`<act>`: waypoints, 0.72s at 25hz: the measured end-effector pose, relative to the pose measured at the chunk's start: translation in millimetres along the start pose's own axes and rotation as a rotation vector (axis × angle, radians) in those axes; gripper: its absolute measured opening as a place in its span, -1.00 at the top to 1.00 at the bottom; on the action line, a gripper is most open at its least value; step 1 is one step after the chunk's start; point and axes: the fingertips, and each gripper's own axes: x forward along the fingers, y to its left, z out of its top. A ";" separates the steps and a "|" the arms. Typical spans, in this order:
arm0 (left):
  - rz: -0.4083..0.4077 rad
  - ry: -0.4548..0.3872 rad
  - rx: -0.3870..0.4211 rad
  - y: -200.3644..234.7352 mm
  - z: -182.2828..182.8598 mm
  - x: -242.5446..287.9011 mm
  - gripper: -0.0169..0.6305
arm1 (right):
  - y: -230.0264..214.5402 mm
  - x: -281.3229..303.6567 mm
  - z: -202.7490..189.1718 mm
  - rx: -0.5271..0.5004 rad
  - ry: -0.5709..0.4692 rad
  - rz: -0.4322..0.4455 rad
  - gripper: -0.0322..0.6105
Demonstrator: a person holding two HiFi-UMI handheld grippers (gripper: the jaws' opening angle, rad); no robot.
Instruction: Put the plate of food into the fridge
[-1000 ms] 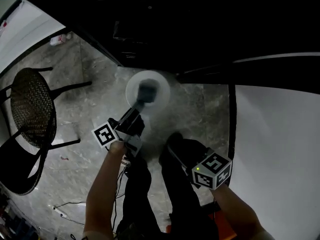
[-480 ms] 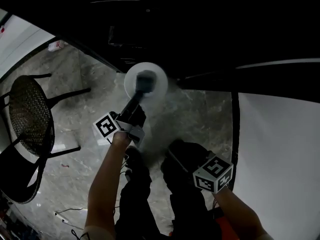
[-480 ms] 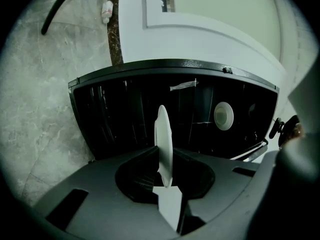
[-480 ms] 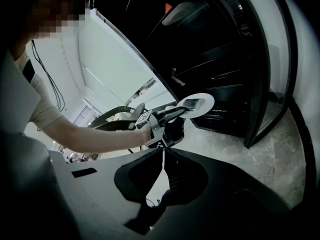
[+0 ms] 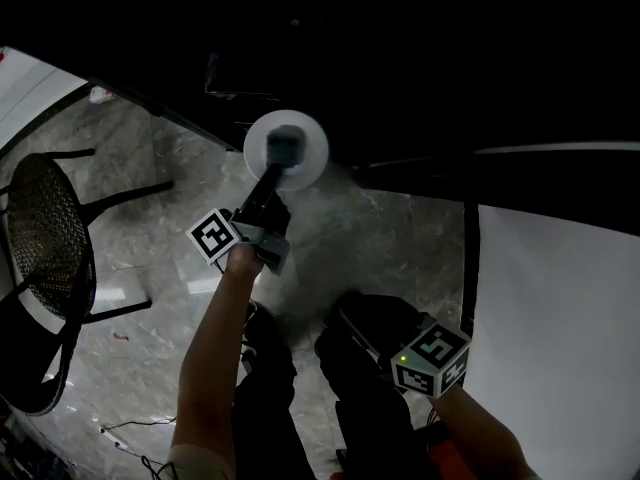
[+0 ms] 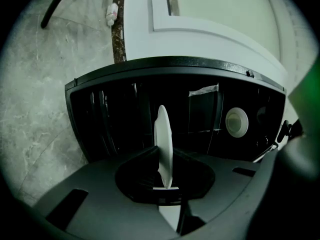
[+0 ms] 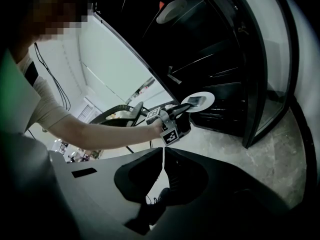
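the white plate (image 5: 315, 153) is pinched by its rim between the jaws of the left gripper (image 5: 284, 156), which is held out level on an outstretched arm. in the left gripper view the plate is seen edge-on, upright between the two jaws, with the pads pressed against both of its faces. the plate is held in the air at the open front of the black fridge (image 6: 120, 119), just before its dark shelves and above the grey marble floor (image 5: 150, 218); it is not set down on anything. the right gripper (image 7: 162, 154) is held low and well back from the fridge, pointed down at a slant, its jaws pressed together with nothing between them. a black mesh chair (image 5: 45, 258) is seen on the floor at the left, well apart from the plate. a small white bottle (image 6: 111, 14) lies on the floor by the wall.
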 end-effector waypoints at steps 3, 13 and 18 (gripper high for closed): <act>-0.014 -0.023 0.002 0.2 5.2 8.1 0.79 | -2.0 -0.3 -2.7 0.000 0.005 0.005 0.81; -0.009 -0.102 -0.006 14.7 14.3 15.4 0.79 | -3.9 -5.5 -6.5 0.001 0.010 0.024 0.81; 0.008 -0.140 0.005 25.2 23.0 18.4 0.79 | -5.3 -6.1 -11.4 -0.003 0.019 0.026 0.81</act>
